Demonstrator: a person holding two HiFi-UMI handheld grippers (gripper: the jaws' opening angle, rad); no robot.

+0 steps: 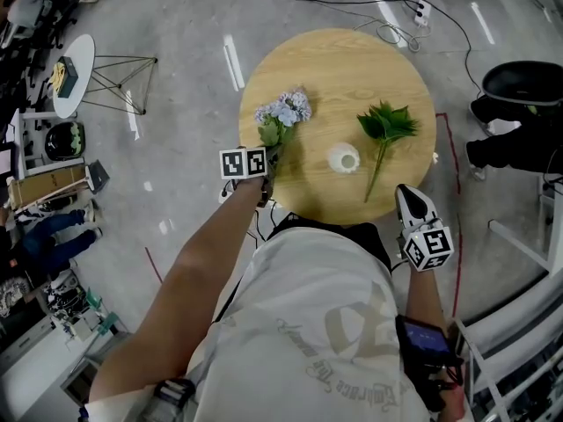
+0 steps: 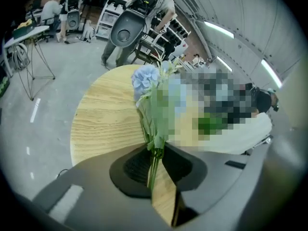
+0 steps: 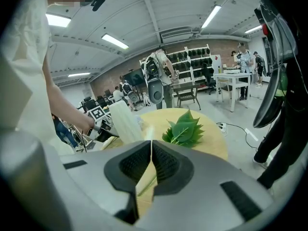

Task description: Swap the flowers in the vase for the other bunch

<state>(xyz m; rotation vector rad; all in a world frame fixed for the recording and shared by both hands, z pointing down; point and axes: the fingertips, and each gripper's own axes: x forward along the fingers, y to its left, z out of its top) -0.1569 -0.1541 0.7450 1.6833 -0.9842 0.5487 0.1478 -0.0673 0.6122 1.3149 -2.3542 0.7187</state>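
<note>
The round wooden table [image 1: 334,55] carries three things; a blue flower bunch [image 1: 283,112] lies by its left edge; a white vase [image 1: 344,158] stands upright at the middle (slightly toward the near edge); a green leafy bunch [image 1: 387,126] lies toward the right edge, stem pointing at the near edge.

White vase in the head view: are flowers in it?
No, the white vase stands empty, with the blue flower bunch left of it and the green leafy bunch right of it.

on the round table [image 1: 334,64], near its middle, the vase [image 1: 344,158], with the flower bunch [image 1: 283,112] lying left of it, stems between the jaws of the left gripper [image 1: 266,172] at the near rim, the leafy bunch [image 1: 385,126] lying right of it, and the right gripper [image 1: 407,193] at the near right rim.
</note>
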